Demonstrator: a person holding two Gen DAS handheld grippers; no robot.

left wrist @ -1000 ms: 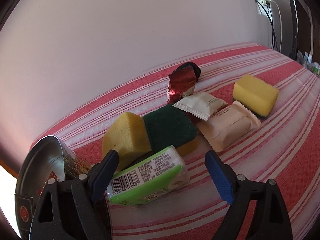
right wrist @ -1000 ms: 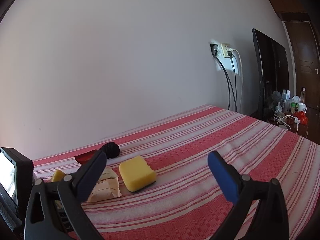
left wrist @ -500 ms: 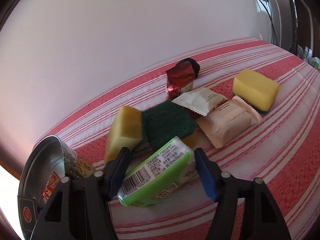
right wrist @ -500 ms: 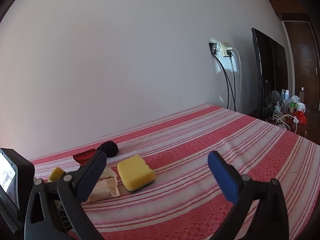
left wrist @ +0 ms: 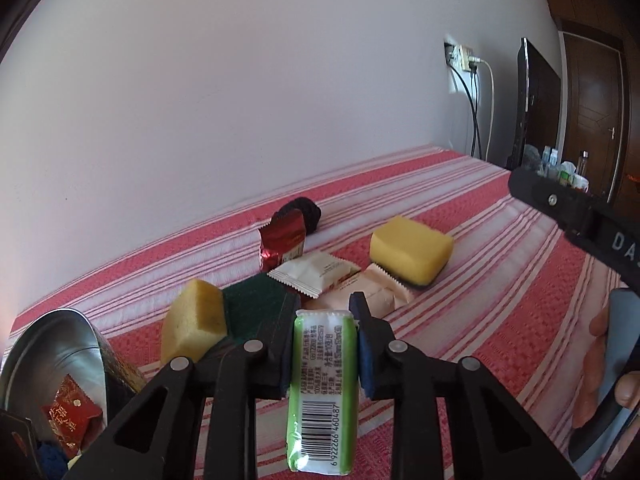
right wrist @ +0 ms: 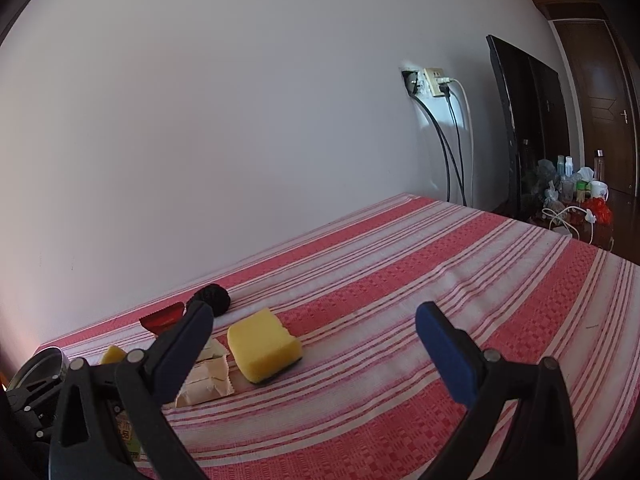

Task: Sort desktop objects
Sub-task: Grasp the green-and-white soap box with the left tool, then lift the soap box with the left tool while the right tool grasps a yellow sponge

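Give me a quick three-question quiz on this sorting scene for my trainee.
1. True or false: the left hand-held gripper is closed on the green barcoded pack.
2. Multiple choice: what lies inside the metal tin at the left? A) a yellow sponge B) a red foil packet C) a black ball
3. Fill in: the right hand-held gripper is ____ and holds nothing.

Key:
1. True; its jaws have just closed and the pads press the pack's sides.
2. B, the red foil packet.
3. Open.
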